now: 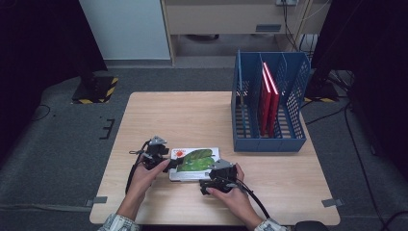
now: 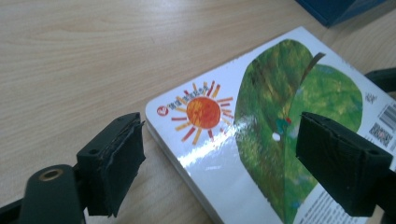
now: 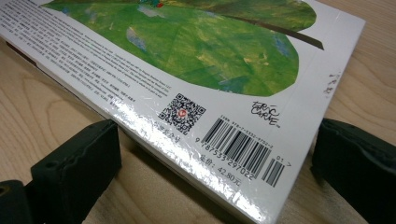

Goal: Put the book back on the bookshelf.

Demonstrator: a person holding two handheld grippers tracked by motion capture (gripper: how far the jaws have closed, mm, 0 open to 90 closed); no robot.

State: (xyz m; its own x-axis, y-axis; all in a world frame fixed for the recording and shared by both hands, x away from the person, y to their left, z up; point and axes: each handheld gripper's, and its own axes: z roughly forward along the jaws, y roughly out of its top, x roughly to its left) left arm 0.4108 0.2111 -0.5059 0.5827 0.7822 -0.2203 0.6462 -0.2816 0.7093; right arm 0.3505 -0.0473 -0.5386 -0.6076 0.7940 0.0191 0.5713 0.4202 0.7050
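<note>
Two tools meet at one picture book [image 1: 195, 164] lying flat on the table [image 1: 192, 115] — the left tool [image 2: 219, 158] has its jaws spread wide, one above the cover, pressing nothing. The right tool [image 3: 215, 172] straddles the barcode corner, jaws wide, not gripping. Well apart stands a blue file rack [image 1: 269, 139] holding red books [image 1: 269, 98].

A thin picture book [image 1: 195, 163] lies flat and closed on the worktop [image 1: 192, 115], near the front edge, slightly right of the middle. Its glossy white cover faces up, showing a large green leaf, an orange sun, a barcode and a QR code.
</note>
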